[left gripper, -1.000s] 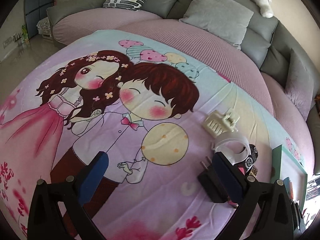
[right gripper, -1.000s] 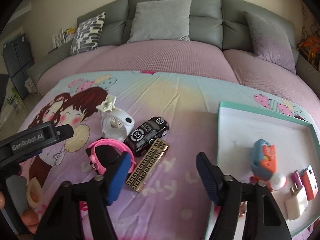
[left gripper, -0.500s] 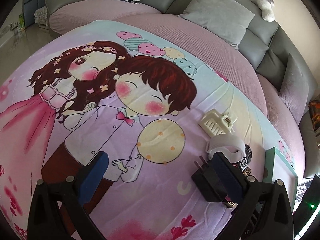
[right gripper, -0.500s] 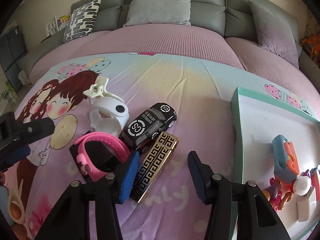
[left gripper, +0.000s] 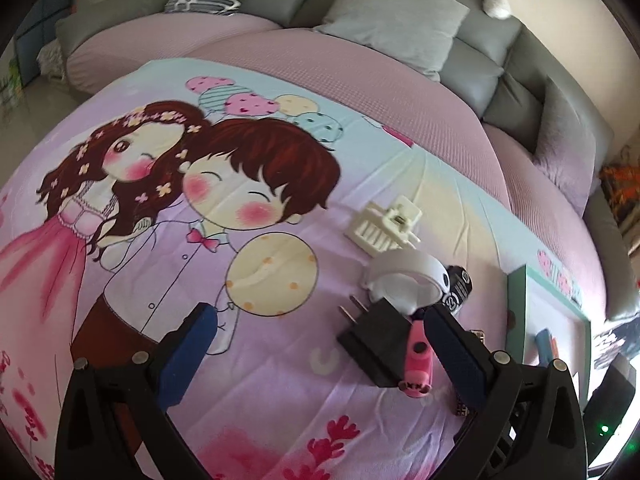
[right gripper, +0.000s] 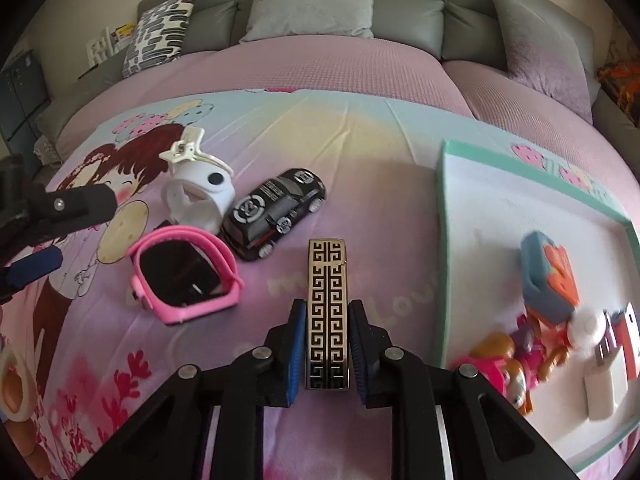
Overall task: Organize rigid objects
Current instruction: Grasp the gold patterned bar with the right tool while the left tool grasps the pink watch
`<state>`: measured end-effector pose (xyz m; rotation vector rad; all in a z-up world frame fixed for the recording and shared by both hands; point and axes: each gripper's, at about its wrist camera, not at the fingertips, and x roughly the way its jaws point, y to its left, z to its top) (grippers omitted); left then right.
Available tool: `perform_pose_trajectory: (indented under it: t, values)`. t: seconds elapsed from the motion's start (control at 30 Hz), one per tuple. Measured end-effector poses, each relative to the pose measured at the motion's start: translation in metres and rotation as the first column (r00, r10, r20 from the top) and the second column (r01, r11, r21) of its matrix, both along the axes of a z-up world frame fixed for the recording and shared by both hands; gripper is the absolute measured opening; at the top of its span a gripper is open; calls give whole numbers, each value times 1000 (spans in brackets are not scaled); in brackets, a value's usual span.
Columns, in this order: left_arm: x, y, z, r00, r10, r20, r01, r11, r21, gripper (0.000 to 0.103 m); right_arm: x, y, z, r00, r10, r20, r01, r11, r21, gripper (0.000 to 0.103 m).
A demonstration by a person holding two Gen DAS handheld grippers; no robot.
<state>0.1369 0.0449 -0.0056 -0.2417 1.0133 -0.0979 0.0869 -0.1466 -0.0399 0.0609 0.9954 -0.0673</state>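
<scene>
My right gripper (right gripper: 327,322) is shut on a gold and black patterned lighter (right gripper: 327,300), held lengthwise between the pads just above the cartoon bedsheet. Left of it lie a black toy car (right gripper: 276,210), a pink watch (right gripper: 186,274) over a black plug, a white band (right gripper: 200,196) and a cream hair clip (right gripper: 182,148). My left gripper (left gripper: 320,344) is open and empty over the sheet; its right finger is next to the black plug (left gripper: 374,346), pink watch (left gripper: 418,364), white band (left gripper: 408,280) and hair clip (left gripper: 386,226).
A white tray with a teal rim (right gripper: 452,216) lies at the right and holds a blue and orange toy (right gripper: 550,276), small chargers and pink toys. Its corner shows in the left wrist view (left gripper: 516,292). Sofa cushions (right gripper: 312,0) line the back.
My right gripper moved in and closed on the lighter, which now points straight ahead instead of lying slanted. My left gripper shifted slightly; the plug and pink watch show more.
</scene>
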Motion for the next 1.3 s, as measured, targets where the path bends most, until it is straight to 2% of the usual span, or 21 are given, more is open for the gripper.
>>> perform_pose_trajectory:
  t: [0.13,0.17,0.2,0.23,0.33,0.4,0.5,0.53,0.67,0.7,1.0,1.3]
  values:
    - [-2,-16,-1,999,-55,1,54,998,42,100,-11,-4,-2,1000,-7,-8,8,1000,10,22]
    - [-2,-20,-2,998,-65,-1,65,996,56,97,-13,-5,-2,1000,-7,-7,7,1000,18,22]
    - [-2,-24,-3,997,-76,-6,76,995,69,87,-14,-5,-3,1000,-4,-6,4,1000,21,22]
    - [-3,-28,-3,995,-95,-4,95,993,64,82,-15,-5,-3,1000,-3,-5,3,1000,19,22]
    - [-4,-37,-4,993,-122,-9,122,989,85,78,-16,-6,-4,1000,2,0,-2,1000,23,22]
    - [-5,-47,-8,988,-148,-30,151,978,142,75,-17,-7,-4,1000,4,4,-4,1000,30,22]
    - [-8,-59,-7,984,-178,-29,181,964,194,58,-16,-7,-4,1000,9,7,-9,999,38,23]
    - [-9,-62,-7,982,-188,-27,190,962,198,50,-16,-8,-4,1000,10,8,-11,999,44,23]
    - [-13,-76,-8,970,-242,-33,243,942,231,29,-16,-10,-3,1000,13,12,-13,998,65,23]
    - [-13,-78,-7,967,-254,-32,255,941,221,19,-16,-10,-3,1000,13,13,-14,997,70,23]
    - [-16,-74,4,972,-233,6,227,951,211,17,-19,-18,0,1000,11,21,-14,989,144,22]
    - [-21,-65,30,975,-203,87,187,968,167,17,-26,-22,21,996,-1,88,-13,987,162,22]
